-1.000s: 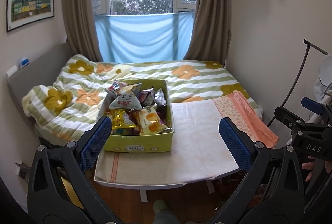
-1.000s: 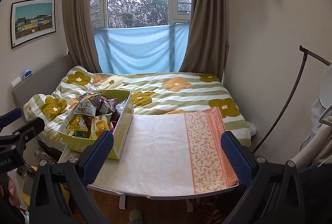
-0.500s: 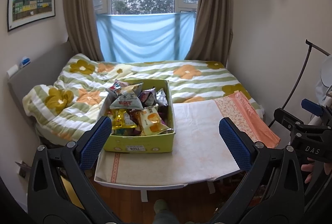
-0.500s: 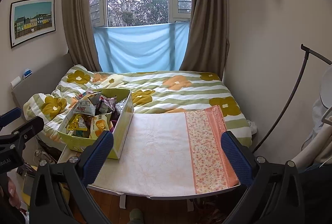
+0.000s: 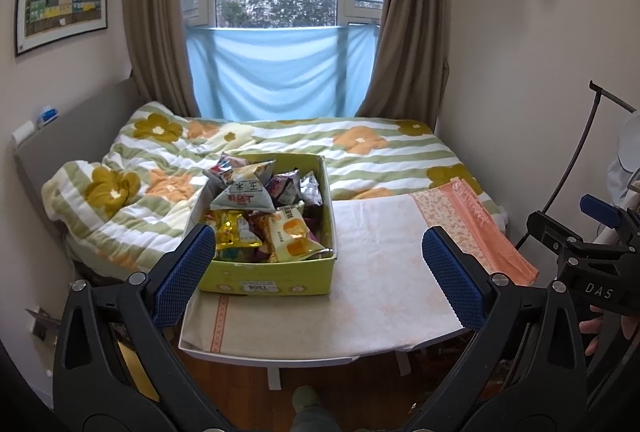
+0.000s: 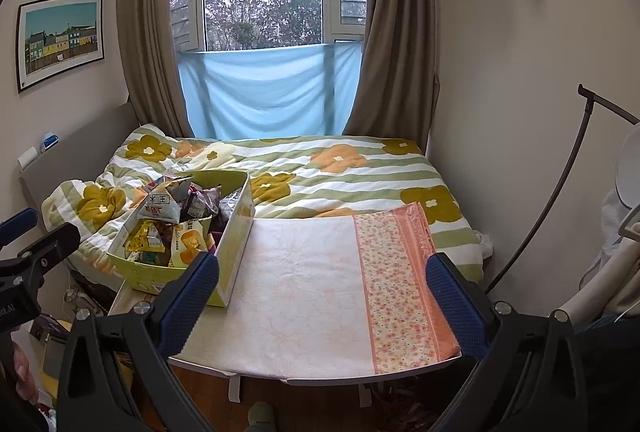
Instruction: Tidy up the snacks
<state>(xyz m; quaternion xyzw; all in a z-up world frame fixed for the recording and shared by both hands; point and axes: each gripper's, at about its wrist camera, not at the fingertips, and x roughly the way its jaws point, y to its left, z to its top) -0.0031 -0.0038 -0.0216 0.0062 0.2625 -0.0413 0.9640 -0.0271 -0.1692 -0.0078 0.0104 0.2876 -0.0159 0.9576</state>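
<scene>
Cardboard box [image 5: 276, 278] of crinkly snack packets [image 5: 244, 196], possibly foil, both grippers' jaws wide, empty

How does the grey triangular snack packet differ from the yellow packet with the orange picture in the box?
The grey triangular packet sits on top of the pile, puffed into a pyramid; the yellow packet lies lower, near the front of the box, flatter and tilted. The grey one carries red and black characters; the yellow one shows an orange picture. Both are sealed snack bags inside the same yellow-green box, and neither gripper, left or right, touches them.
</scene>
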